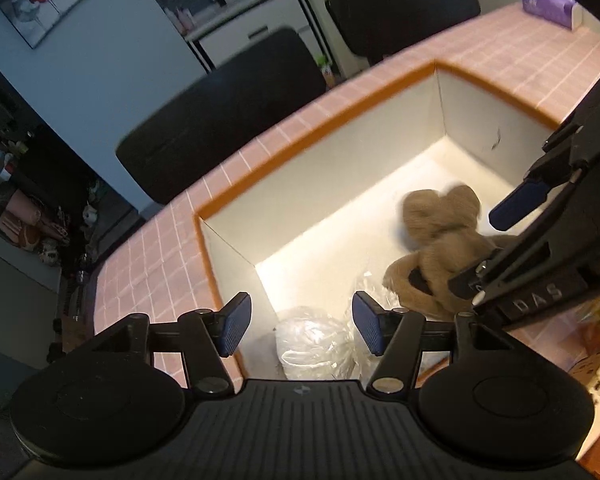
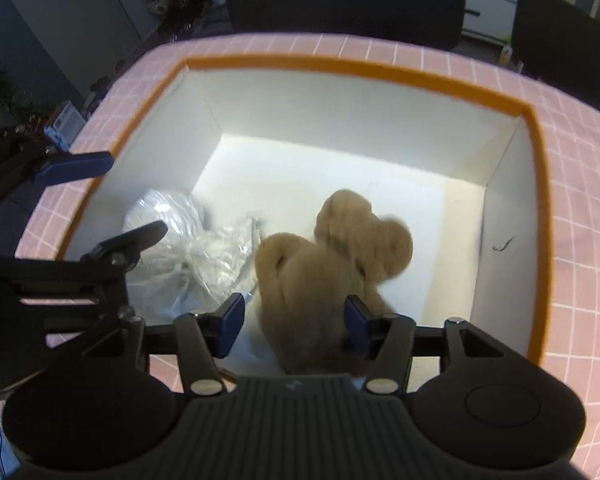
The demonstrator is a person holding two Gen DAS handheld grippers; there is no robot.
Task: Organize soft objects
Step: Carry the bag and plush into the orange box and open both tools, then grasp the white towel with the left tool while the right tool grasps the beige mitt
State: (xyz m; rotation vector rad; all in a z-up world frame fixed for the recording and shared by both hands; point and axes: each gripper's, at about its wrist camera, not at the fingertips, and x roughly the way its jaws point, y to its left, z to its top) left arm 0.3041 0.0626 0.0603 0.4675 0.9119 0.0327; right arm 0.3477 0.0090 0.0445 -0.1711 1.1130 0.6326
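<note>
- A table under a pink cloth with a white grid (image 1: 156, 256) (image 2: 580, 208) carries the things.
- An open box with white inner walls and an orange rim (image 1: 312, 140) (image 2: 340, 68) stands directly on it.
- A purple and white soft pack (image 1: 548, 6) lies on the cloth near the far corner, well apart from the box.

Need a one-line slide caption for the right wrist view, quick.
Right gripper open above a brown plush toy lying beside a clear plastic bag in the orange-rimmed box.

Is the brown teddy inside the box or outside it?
Inside. The brown teddy lies on the white floor of the orange-rimmed box, its walls all around, beside a crinkly plastic bag.
</note>
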